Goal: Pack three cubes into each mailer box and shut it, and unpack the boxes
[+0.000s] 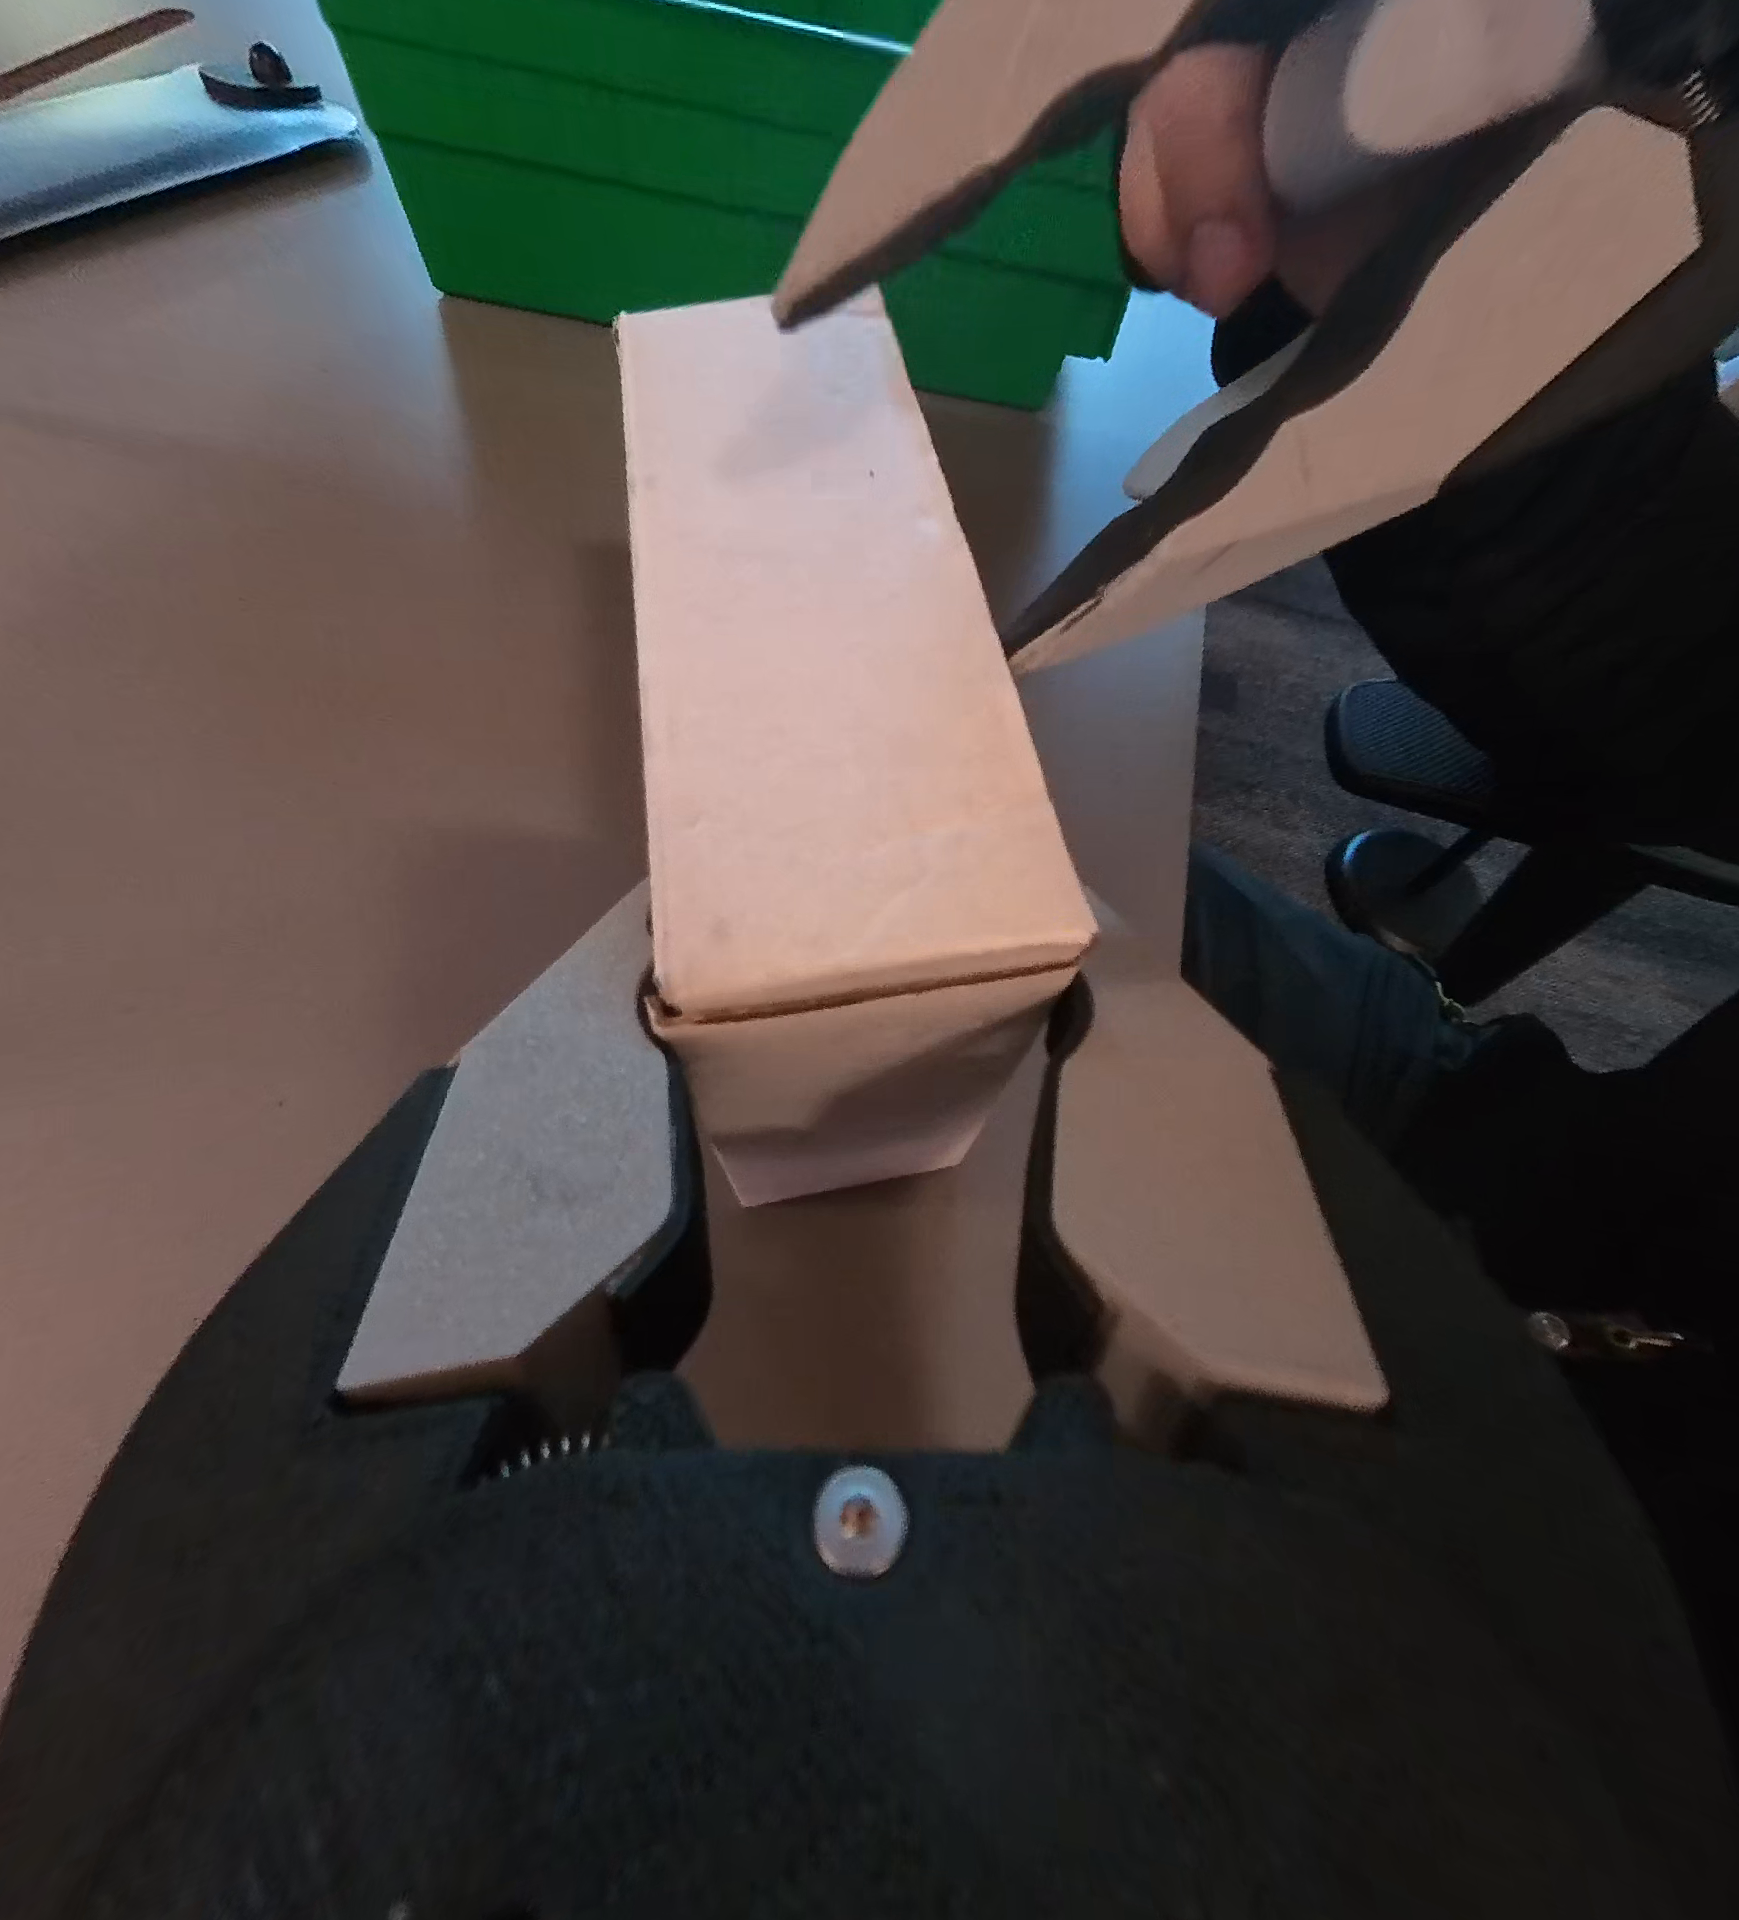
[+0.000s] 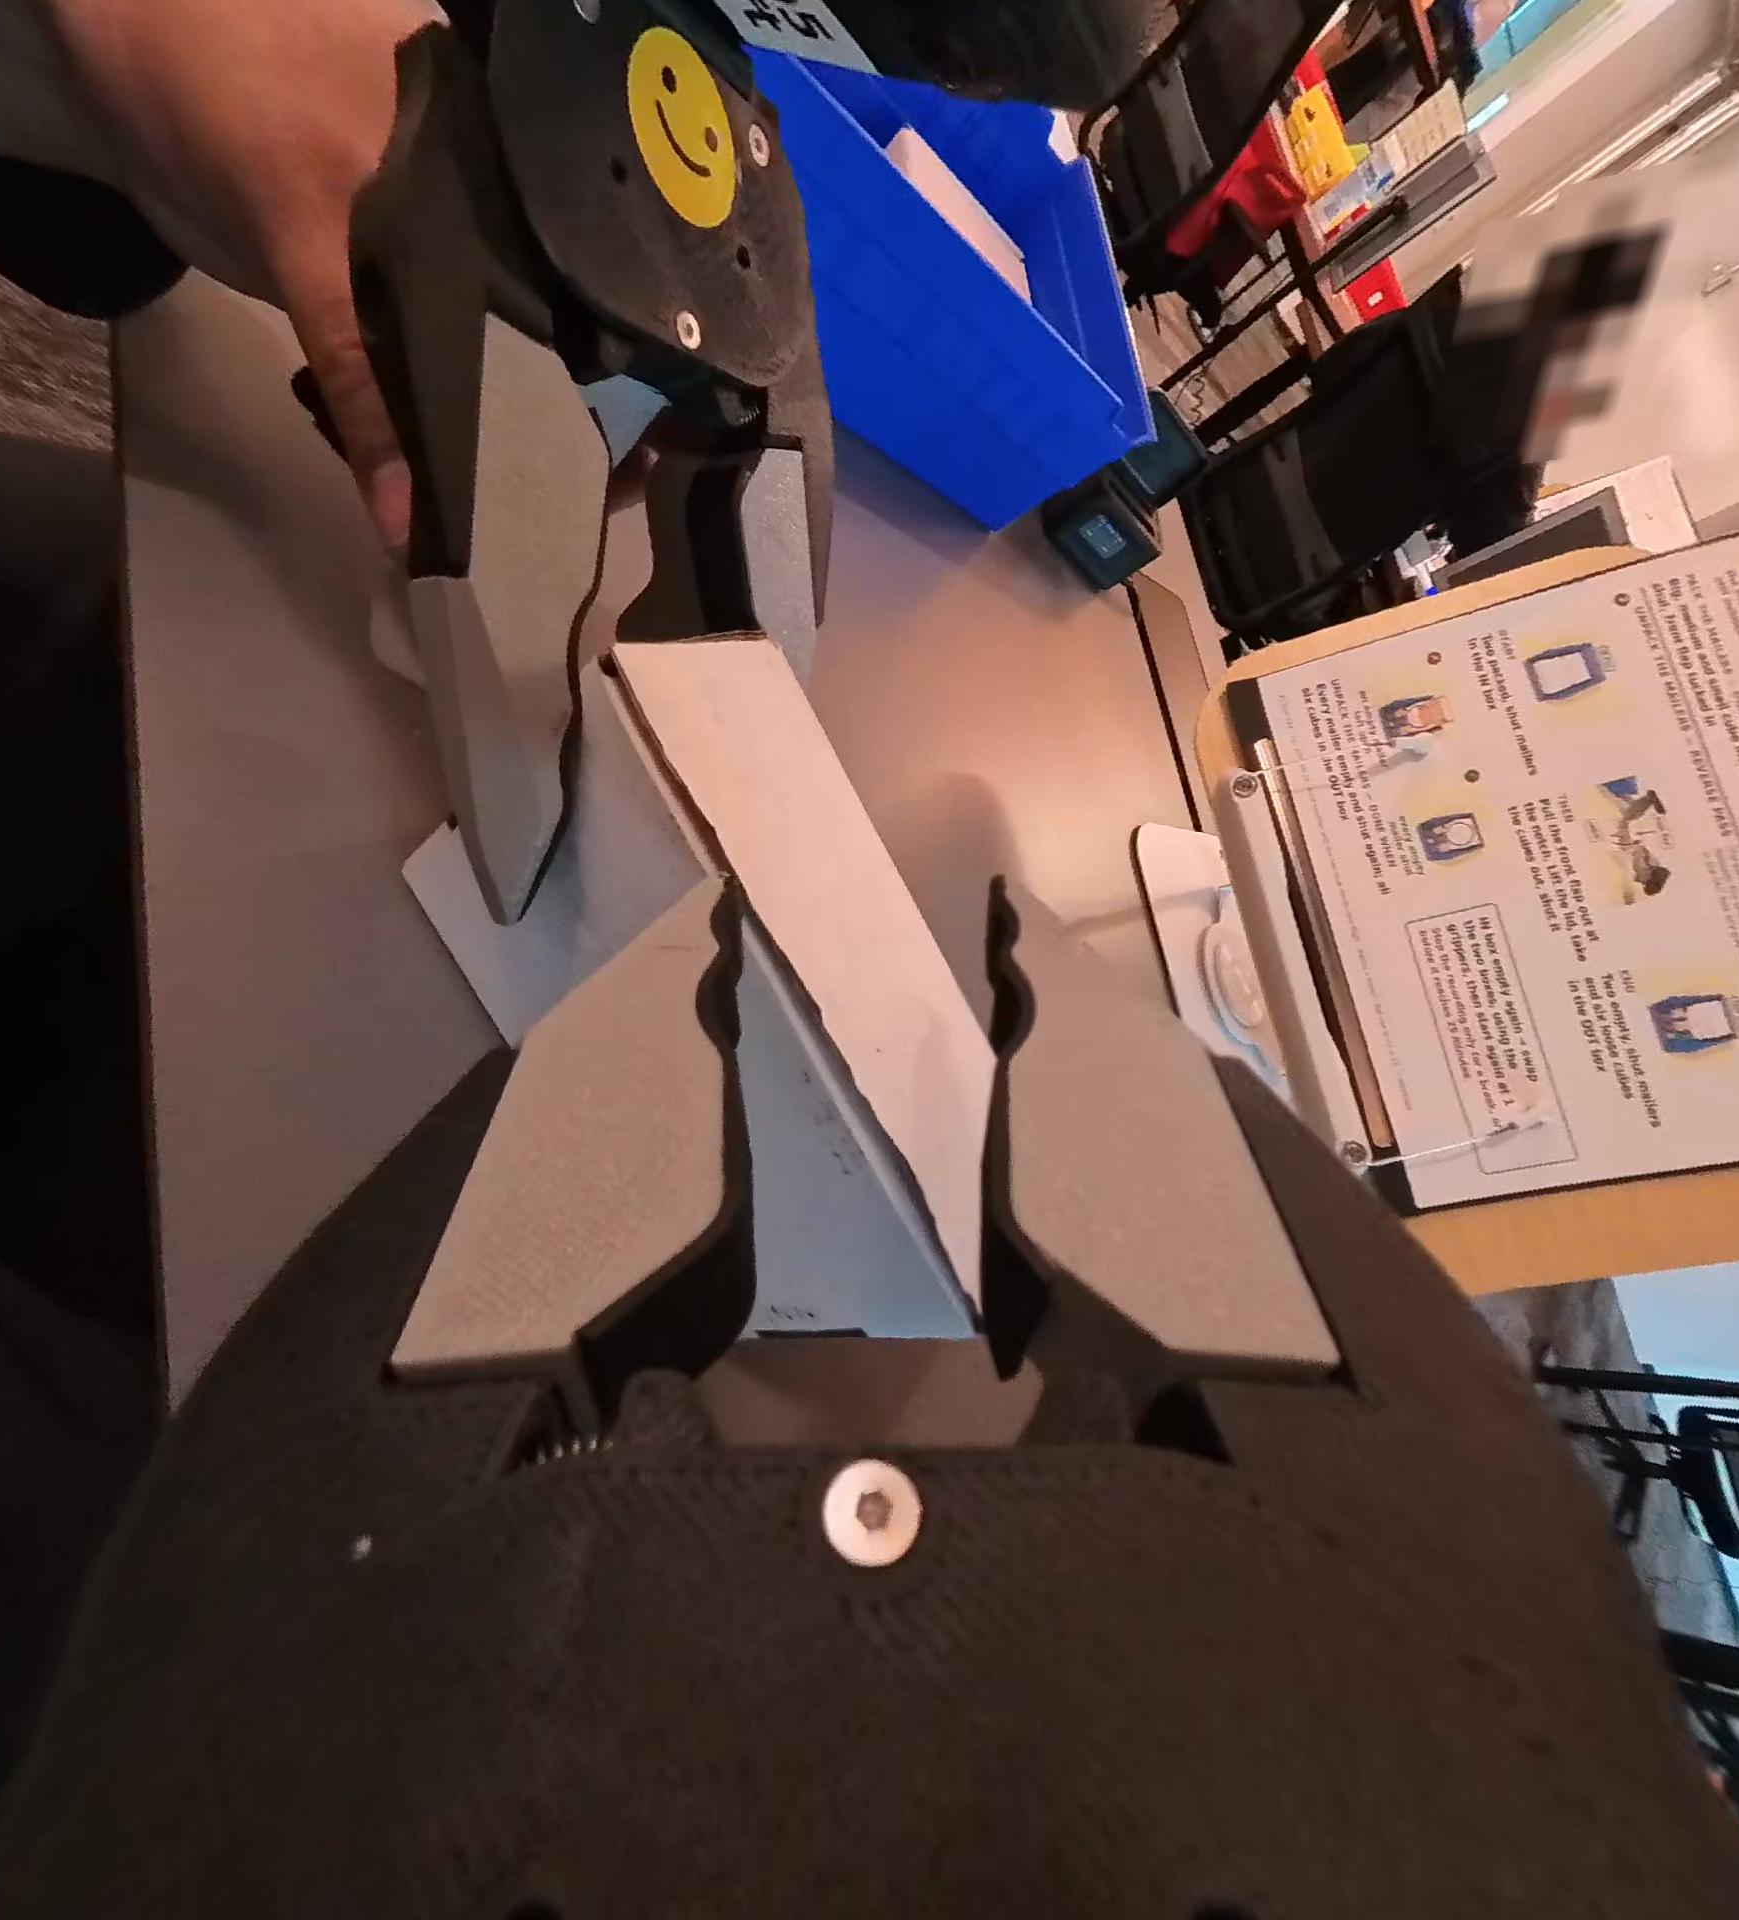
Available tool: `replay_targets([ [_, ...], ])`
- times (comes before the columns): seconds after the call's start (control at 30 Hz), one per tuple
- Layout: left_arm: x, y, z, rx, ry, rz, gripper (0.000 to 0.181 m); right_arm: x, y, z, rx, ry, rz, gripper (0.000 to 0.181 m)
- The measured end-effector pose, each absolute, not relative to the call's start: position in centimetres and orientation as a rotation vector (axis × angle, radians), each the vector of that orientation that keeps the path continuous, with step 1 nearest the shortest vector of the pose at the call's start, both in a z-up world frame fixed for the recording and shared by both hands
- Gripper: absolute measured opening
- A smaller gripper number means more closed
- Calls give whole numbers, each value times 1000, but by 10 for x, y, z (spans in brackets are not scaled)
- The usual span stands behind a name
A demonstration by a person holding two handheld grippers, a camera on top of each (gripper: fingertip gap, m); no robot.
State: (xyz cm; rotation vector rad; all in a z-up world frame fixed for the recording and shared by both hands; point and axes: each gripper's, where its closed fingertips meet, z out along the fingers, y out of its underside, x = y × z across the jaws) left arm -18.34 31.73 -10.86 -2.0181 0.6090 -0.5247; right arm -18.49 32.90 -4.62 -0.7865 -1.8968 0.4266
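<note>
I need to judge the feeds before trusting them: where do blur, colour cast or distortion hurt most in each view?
Left wrist view: warm pinkish cast over the mailer box and table; the right gripper at top is motion-blurred; wide-angle bending at the edges. Right wrist view: scene strongly tilted, the box sharp, the left gripper slightly soft, the background shelves blurred, one mosaic patch overlaid.

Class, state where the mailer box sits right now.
In the left wrist view the mailer box lies centre on the table, gripped by the left gripper, before the green bin.
</note>
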Motion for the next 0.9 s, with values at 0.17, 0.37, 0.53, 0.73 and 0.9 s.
replay_targets([
  [0.17,-186,320,-108,-2027,564,-538,70,-187,327,-48,-739,-1894,372,28],
  [0.37,-192,321,-107,-2044,500,-561,69,-195,326,-48,-666,-1855,173,19],
  [0.53,-196,321,-108,-2062,489,-535,69,-199,328,-43,-610,-1804,35,18],
  [0.73,-198,319,-104,-2044,465,-586,70,-208,323,-37,-564,-1728,-22,0],
  [0.9,-201,318,-101,-2040,484,-550,69,-210,322,-34,-602,-1724,48,1],
])
